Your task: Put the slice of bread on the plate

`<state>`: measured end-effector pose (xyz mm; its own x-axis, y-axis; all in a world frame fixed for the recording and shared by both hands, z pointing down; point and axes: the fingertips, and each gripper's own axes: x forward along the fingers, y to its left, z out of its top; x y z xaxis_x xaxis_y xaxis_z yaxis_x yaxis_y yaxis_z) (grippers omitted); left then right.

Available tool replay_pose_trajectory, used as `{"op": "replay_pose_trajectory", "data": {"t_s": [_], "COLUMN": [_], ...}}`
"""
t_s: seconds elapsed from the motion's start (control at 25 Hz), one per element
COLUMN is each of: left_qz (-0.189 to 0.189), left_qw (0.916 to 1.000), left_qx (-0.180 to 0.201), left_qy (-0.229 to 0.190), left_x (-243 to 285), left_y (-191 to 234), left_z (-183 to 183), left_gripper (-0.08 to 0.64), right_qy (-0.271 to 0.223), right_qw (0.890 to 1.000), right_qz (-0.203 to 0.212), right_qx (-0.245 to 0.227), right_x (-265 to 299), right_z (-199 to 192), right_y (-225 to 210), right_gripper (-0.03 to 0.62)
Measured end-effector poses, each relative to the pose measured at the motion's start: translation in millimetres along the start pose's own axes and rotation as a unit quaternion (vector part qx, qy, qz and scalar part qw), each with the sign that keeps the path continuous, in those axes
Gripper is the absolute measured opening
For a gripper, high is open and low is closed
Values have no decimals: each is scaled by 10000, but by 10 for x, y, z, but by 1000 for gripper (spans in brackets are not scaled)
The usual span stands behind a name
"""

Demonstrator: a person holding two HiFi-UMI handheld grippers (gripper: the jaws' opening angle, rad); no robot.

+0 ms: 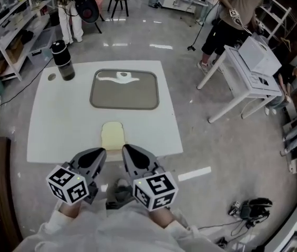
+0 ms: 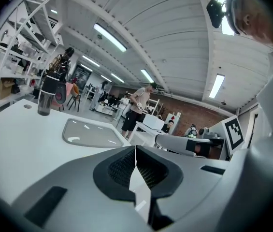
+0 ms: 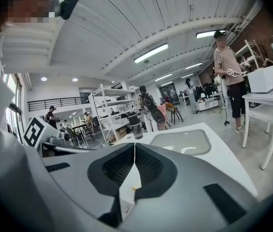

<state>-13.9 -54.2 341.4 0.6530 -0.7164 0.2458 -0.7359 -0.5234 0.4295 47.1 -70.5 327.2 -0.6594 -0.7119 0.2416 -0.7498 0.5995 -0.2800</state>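
Pale bread slice (image 1: pixel 112 135), just ahead of left gripper (image 1: pixel 100 154), right gripper (image 1: pixel 129 150)

left hand-held gripper (image 1: pixel 101 151) | right hand-held gripper (image 1: pixel 126 149) | both grey | black-white marker cubes (image 1: pixel 68 184) | white sleeves (image 1: pixel 53 226)

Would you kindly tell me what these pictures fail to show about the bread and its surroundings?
- Slice of bread: underside unseen in head view; shut jaws mostly block it in both gripper views.
- Plate: glare masks part of its surface, head view.
- Bottle: contents too dark, small.
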Motion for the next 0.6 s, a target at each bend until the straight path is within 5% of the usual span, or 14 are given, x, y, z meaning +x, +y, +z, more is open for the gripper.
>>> {"op": "replay_pose_trajectory", "data": {"t_s": [0.6], "left_qz": [399], "left_qw": [9988], "left_qx": [-231], "left_qy": [174], "left_x": [324], "left_y": [323], "left_z": [10], "left_gripper": [12], "right_qy": [381], "right_qw": [9985], "right_qz": [398], "right_qx": [72], "right_x": [379], "right_z": [-44], "right_y": [-267], "right_gripper": [15]}}
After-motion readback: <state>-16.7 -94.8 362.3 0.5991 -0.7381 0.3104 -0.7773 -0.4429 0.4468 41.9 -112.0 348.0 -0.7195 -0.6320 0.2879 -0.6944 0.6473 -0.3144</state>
